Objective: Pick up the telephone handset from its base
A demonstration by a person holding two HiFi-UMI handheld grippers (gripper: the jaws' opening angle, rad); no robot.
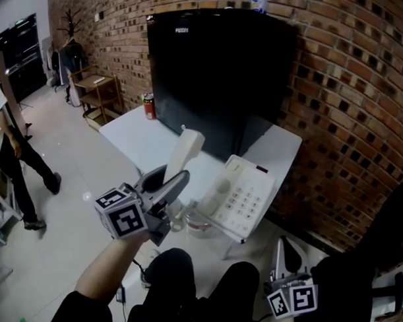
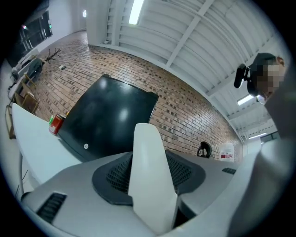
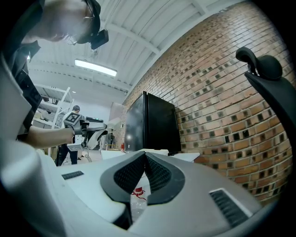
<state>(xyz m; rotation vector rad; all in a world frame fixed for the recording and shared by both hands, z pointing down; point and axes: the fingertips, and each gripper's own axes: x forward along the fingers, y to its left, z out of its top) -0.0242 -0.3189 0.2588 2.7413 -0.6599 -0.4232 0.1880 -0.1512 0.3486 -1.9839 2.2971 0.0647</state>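
The white telephone handset [image 1: 186,153] stands tilted upward above the table, clear of its base. My left gripper [image 1: 174,183] is shut on its lower end; in the left gripper view the handset [image 2: 150,180] fills the gap between the dark pads. The white phone base [image 1: 246,198] with its keypad lies on the white table [image 1: 138,139], to the right of the lifted handset. My right gripper [image 1: 282,246] sits low at the near right, off the table's corner. Its jaws are shut with nothing between them, and in the right gripper view their tips [image 3: 144,156] meet.
A large black screen [image 1: 218,70] stands at the table's back against the brick wall [image 1: 344,86], and a red can [image 1: 149,106] is at its left. A clear plastic bottle [image 1: 190,221] lies beside the phone base. A black chair [image 1: 389,236] is at the right, and a person [image 1: 10,150] stands far left.
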